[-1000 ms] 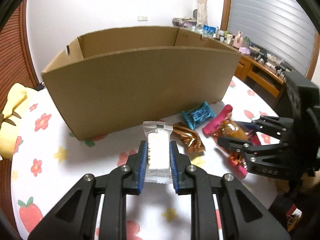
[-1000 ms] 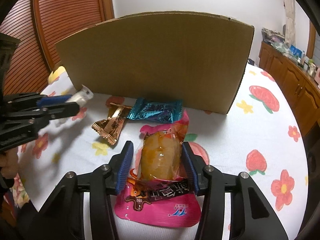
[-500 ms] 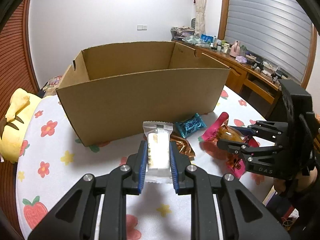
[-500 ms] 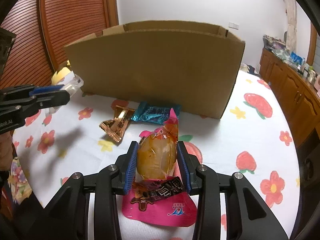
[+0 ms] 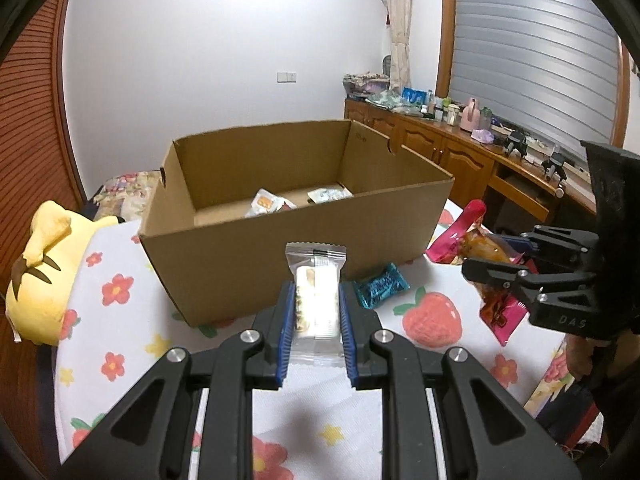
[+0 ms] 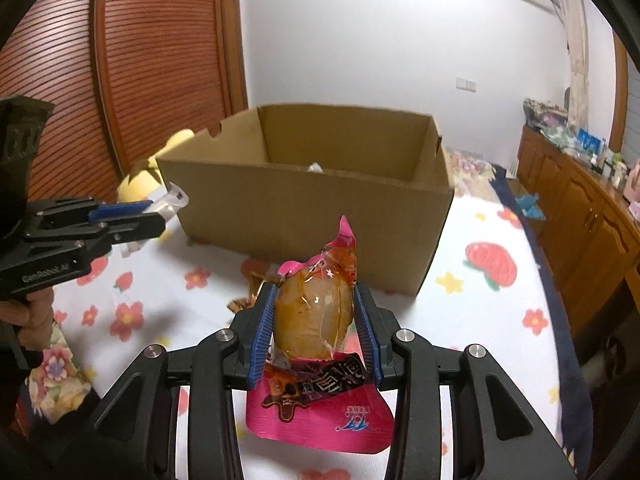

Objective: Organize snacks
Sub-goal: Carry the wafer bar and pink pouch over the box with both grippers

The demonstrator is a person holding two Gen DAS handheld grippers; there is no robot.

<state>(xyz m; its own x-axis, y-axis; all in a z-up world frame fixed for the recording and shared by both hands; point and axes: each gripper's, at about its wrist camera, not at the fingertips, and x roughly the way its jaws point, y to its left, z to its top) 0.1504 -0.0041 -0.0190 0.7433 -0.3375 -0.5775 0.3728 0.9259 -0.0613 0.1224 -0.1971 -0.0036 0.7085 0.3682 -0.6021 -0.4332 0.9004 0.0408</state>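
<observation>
My left gripper [image 5: 316, 312] is shut on a white wafer snack in clear wrap [image 5: 317, 296], held above the table in front of the open cardboard box [image 5: 280, 248]. My right gripper [image 6: 314, 320] is shut on a pink pouch with an orange-brown snack [image 6: 316, 320], also raised in front of the box [image 6: 320, 208]. It shows at the right of the left wrist view [image 5: 504, 268]. Two snack packets [image 5: 266, 202] lie inside the box. A teal candy [image 5: 380, 285] lies on the table by the box. A gold-brown candy [image 6: 250, 300] peeks out behind the right gripper's fingers.
The table has a white cloth with flowers and strawberries [image 5: 432, 316]. A yellow plush toy [image 5: 44, 276] sits at the left edge. A wooden cabinet with clutter [image 5: 460, 144] runs along the right wall. The left gripper shows at left in the right wrist view [image 6: 132, 220].
Both grippers have risen with their snacks. The box interior has come into view, and the teal and gold candies stay on the table.
</observation>
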